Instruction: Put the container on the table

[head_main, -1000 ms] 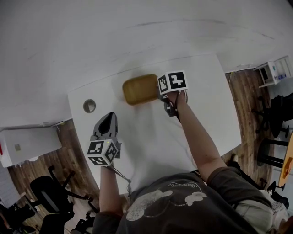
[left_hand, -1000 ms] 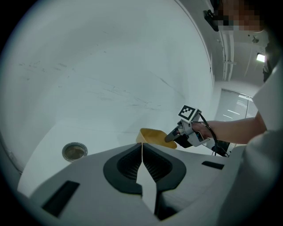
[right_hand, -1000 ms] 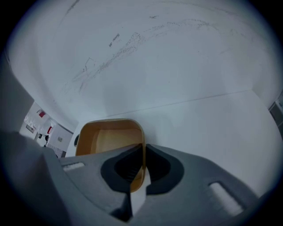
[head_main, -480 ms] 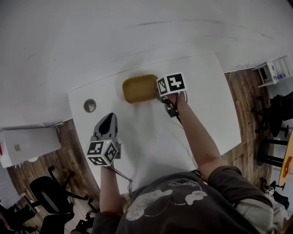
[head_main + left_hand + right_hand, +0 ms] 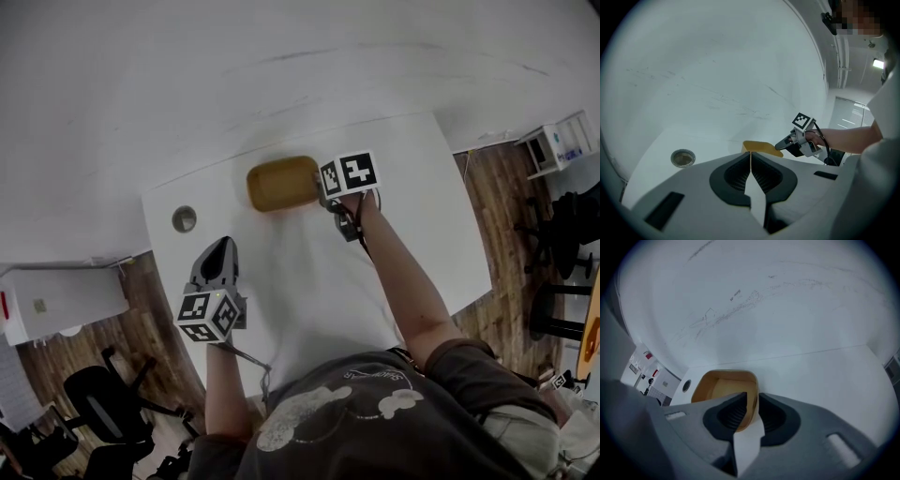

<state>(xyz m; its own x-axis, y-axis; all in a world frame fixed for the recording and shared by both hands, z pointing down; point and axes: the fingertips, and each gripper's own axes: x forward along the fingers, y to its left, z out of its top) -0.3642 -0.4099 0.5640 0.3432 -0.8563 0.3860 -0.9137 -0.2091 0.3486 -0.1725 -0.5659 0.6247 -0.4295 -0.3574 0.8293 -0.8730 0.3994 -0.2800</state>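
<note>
The container (image 5: 284, 184), an open-topped tan tub with rounded corners, is located over the far portion of the white desk (image 5: 412, 216), close to the white wall (image 5: 281, 56). The right gripper (image 5: 323, 192) meets the container at its right-hand end. In the right gripper view, the right gripper (image 5: 752, 404) is clamped on the container (image 5: 723, 390): one jaw sits inside the tub and the other outside, with the side wall pinched between them just below the rim. The container interior shows no contents. No view confirms whether the container base rests on the desk surface or is held just above it. The left gripper (image 5: 223, 246) is positioned over the near left portion of the desk, well apart from the container, with its jaws directed toward the wall. In the left gripper view, the left gripper (image 5: 750, 155) has its jaws pressed together along one line, with nothing between them; the container (image 5: 761, 147) and the right gripper (image 5: 787, 143) appear beyond its tips. A round cable port (image 5: 184, 218) is set in the desk surface at the far left, between the left gripper and the container, and touches neither.
</note>
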